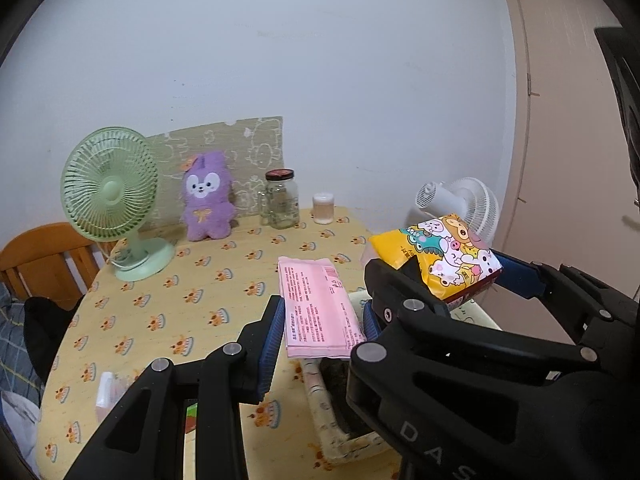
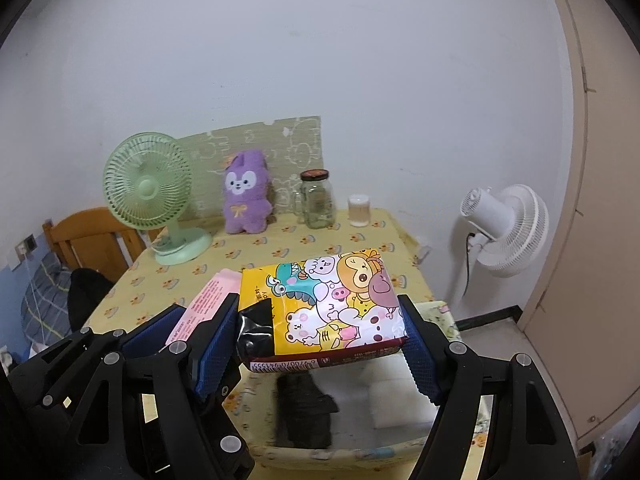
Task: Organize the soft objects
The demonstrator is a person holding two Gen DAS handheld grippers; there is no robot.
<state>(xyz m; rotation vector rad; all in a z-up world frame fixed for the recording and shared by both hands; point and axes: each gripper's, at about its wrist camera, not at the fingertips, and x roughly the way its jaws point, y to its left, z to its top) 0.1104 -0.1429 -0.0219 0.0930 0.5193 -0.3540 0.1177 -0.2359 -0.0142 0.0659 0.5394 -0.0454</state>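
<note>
**A:** Over the yellow table point(image 1: 168, 292), left wrist view: a pink tissue pack point(image 1: 316, 308) is clamped flat between the left gripper point(image 1: 320, 332) pads, held above a fabric bin point(image 1: 320, 412). The yellow cartoon pack point(image 1: 448, 264) is seen to the right, pinched in the right gripper point(image 1: 452, 280).

**B:** Right wrist view, same deal: cartoon pack point(image 2: 332, 304) is squeezed by the right gripper point(image 2: 320, 336), jaws set wide around it, above the bin point(image 2: 360, 446), where a dark item point(image 2: 304, 408) and a white block point(image 2: 396, 404) are parked. Pink pack point(image 2: 204, 304) is gripped just left. Purple plush point(image 2: 244, 200) is left standing by the green fan point(image 2: 148, 192).
</note>
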